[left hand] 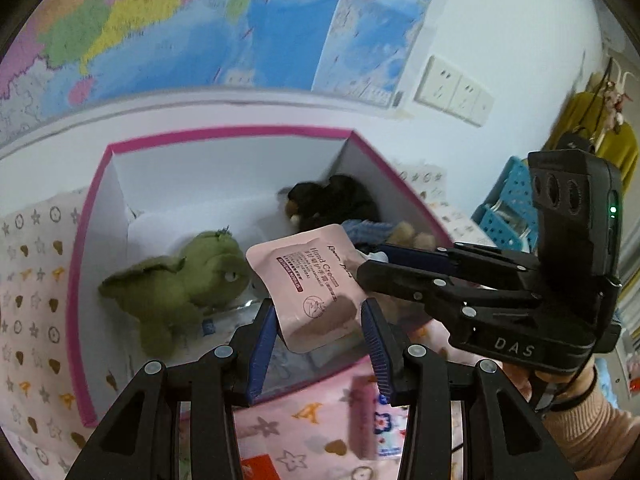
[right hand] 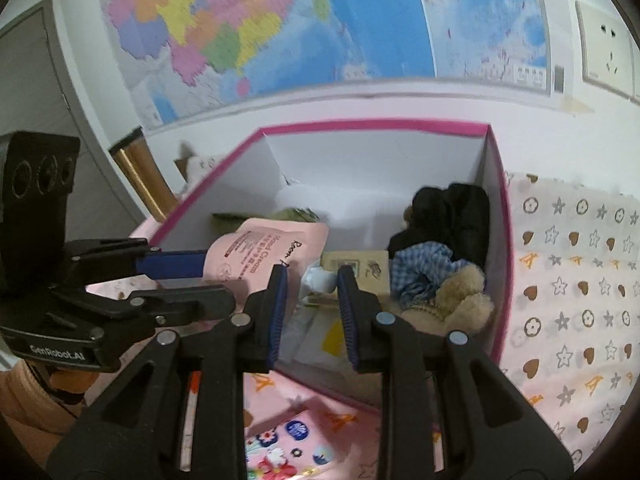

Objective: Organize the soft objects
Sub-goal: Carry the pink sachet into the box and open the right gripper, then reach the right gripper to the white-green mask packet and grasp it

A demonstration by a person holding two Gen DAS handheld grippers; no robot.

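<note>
A pink hand-cream pouch (left hand: 310,288) hangs over the open pink-rimmed box (left hand: 224,133), between both grippers. My left gripper (left hand: 318,330) is open, its fingers on either side of the pouch's lower end, not clamping it. My right gripper (right hand: 312,300) is open too; the pouch (right hand: 264,254) lies against its left finger. In the left wrist view the right gripper's jaws (left hand: 370,262) reach the pouch's right edge. In the box lie a green plush (left hand: 176,288), a black plush (left hand: 336,200) and a tan bear in blue check (right hand: 436,284).
The box stands on a patterned cloth (right hand: 568,280) against a white wall with a map (right hand: 280,20). A pink item with flower print (left hand: 366,416) lies in front of the box. Blue baskets (left hand: 504,208) stand at the right. Flat papers line the box floor (right hand: 356,268).
</note>
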